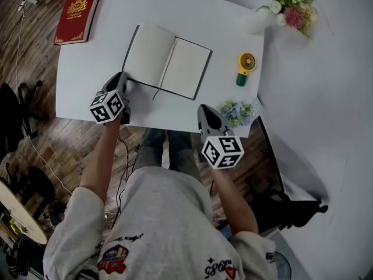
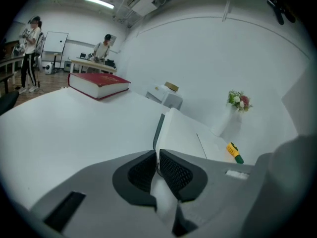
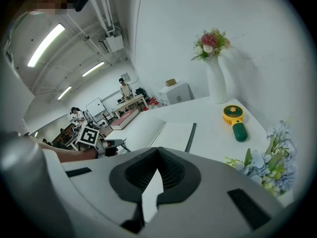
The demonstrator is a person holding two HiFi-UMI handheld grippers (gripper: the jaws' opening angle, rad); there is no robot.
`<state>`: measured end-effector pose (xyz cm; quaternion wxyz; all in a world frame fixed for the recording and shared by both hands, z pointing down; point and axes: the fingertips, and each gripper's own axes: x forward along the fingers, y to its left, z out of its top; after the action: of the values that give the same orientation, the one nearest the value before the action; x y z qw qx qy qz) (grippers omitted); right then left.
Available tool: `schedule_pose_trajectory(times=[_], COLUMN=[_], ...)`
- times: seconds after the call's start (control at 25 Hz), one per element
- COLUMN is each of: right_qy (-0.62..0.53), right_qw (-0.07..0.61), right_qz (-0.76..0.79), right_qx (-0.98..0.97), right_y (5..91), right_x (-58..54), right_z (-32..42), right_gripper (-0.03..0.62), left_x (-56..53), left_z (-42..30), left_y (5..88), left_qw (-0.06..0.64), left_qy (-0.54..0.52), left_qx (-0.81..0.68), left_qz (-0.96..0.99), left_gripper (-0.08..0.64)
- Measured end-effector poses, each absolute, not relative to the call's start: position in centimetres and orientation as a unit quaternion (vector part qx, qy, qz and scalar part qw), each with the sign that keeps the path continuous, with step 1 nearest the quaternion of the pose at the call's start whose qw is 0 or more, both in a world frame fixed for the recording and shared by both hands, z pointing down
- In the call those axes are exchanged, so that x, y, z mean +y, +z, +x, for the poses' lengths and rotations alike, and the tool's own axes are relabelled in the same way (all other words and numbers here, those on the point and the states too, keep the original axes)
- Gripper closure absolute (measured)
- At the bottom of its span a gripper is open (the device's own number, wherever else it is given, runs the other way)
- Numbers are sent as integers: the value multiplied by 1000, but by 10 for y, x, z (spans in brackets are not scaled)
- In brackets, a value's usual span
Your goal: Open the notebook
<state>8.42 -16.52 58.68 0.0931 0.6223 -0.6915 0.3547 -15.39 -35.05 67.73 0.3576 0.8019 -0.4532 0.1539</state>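
Note:
The notebook (image 1: pixel 166 60) lies open and flat on the white table (image 1: pixel 87 69), blank pages up, black cover edge showing; it also shows in the left gripper view (image 2: pixel 183 130) and the right gripper view (image 3: pixel 163 133). My left gripper (image 1: pixel 125 81) sits low at the notebook's near-left corner, its jaws (image 2: pixel 158 157) shut with only a thin slit between the pads; I see nothing held there. My right gripper (image 1: pixel 205 111) hovers at the table's near edge, right of the notebook, its jaws (image 3: pixel 158 151) shut and empty.
A thick red book (image 1: pixel 77 13) lies at the table's far-left corner. A yellow and green hand fan (image 1: pixel 246 66) rests right of the notebook. Blue flowers (image 1: pixel 238 112) sit beside my right gripper, and a white vase with flowers (image 1: pixel 288 7) stands at the far right.

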Motion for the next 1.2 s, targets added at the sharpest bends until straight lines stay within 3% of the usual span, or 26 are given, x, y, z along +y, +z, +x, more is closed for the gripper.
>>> schedule_pose_trajectory(times=[0.6, 1.2], right_qy=[350, 328], right_qw=[96, 95], right_qz=[627, 631], right_qx=[-690, -697], right_y=[584, 565], right_x=[-159, -168], right_z=[75, 64], right_gripper=[600, 600], left_x=[-346, -328], left_z=[-153, -168], left_y=[695, 682], left_qw=[258, 226], left_qy=[313, 339], left_qx=[-439, -394], left_qz=[802, 824], left_gripper=[521, 495])
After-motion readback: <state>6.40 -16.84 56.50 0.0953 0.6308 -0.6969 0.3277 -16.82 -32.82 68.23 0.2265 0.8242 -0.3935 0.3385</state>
